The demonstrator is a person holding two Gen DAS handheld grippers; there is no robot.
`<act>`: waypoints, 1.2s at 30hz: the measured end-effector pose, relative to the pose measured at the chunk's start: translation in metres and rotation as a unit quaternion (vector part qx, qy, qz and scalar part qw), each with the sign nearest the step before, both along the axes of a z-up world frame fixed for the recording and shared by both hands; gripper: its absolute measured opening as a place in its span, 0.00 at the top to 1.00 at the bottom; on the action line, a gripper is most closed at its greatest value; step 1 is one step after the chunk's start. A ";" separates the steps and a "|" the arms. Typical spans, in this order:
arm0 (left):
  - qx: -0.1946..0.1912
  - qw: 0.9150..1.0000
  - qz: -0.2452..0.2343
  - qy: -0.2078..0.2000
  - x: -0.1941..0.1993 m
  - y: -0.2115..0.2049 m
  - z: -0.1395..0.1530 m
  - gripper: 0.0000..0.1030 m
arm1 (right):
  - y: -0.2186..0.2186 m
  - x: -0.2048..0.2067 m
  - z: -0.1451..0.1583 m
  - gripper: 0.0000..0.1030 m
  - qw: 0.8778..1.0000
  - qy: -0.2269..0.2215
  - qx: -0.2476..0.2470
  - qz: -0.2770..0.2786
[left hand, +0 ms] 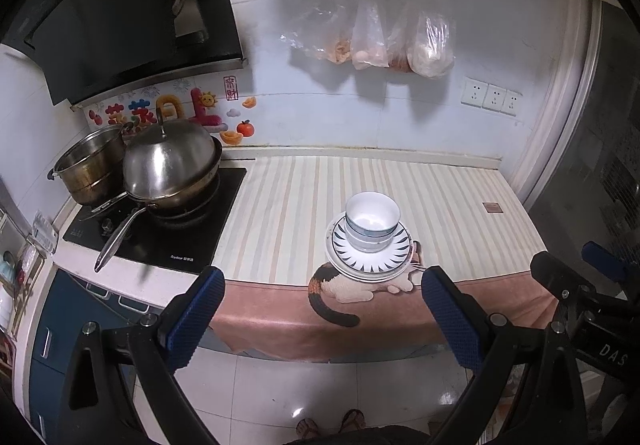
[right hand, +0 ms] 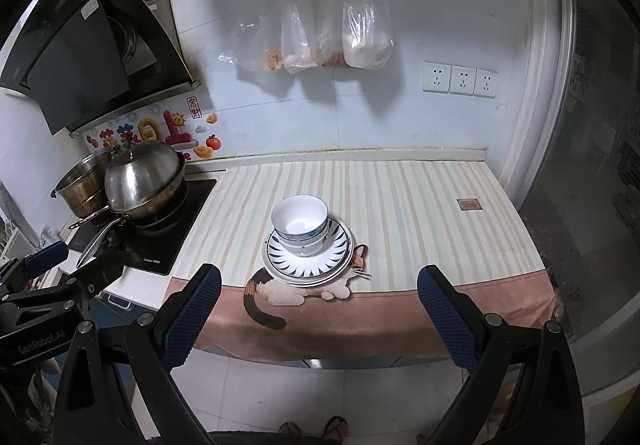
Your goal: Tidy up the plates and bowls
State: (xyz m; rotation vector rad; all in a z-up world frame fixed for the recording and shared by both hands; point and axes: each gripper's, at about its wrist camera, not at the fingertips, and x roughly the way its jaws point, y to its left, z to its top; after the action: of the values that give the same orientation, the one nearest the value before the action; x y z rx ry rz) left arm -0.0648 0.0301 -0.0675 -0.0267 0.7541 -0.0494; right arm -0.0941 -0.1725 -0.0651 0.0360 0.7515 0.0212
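A stack of white bowls (left hand: 372, 221) with blue bands sits on a stack of white plates (left hand: 370, 259) with a dark ray pattern, near the front edge of the striped counter mat (left hand: 460, 213). The same bowls (right hand: 300, 225) and plates (right hand: 309, 259) show in the right wrist view. My left gripper (left hand: 320, 309) is open and empty, held back from the counter's front edge. My right gripper (right hand: 318, 309) is open and empty, also off the counter in front of the stack. The right gripper shows at the far right of the left wrist view (left hand: 580, 277).
A lidded steel wok (left hand: 172, 165) and a steel pot (left hand: 92, 169) stand on the black cooktop (left hand: 160, 245) at the left under a range hood (left hand: 120, 13). Plastic bags (left hand: 380, 37) hang on the wall. A glass door (right hand: 592, 165) bounds the right. A tiled floor (left hand: 320, 385) lies below.
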 end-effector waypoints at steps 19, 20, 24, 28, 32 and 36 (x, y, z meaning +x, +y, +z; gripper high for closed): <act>-0.004 1.000 0.009 -0.001 -0.006 0.003 0.002 0.02 | 0.002 -0.001 0.003 0.02 1.000 -0.004 0.000 -0.002; -0.004 1.000 0.009 -0.001 -0.006 0.003 0.002 0.02 | 0.002 0.000 0.005 0.02 1.000 -0.004 0.000 -0.002; -0.004 1.000 0.011 -0.001 -0.007 0.005 0.001 0.02 | 0.002 0.001 0.005 0.02 1.000 -0.004 0.001 -0.001; -0.004 1.000 0.012 -0.001 -0.007 0.005 0.001 0.02 | 0.002 0.001 0.005 0.02 1.000 -0.004 0.000 -0.001; -0.005 1.000 0.011 -0.001 -0.006 0.006 0.001 0.02 | 0.003 0.002 0.005 0.02 1.000 -0.004 0.000 -0.001; -0.004 1.000 0.012 0.000 -0.007 0.006 0.001 0.02 | 0.004 0.004 0.005 0.02 1.000 -0.003 -0.001 0.001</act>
State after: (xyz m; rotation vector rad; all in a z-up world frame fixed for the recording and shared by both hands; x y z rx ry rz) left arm -0.0714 0.0356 -0.0665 -0.0440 0.7525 -0.0298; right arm -0.0901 -0.1688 -0.0600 0.0341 0.7465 0.0230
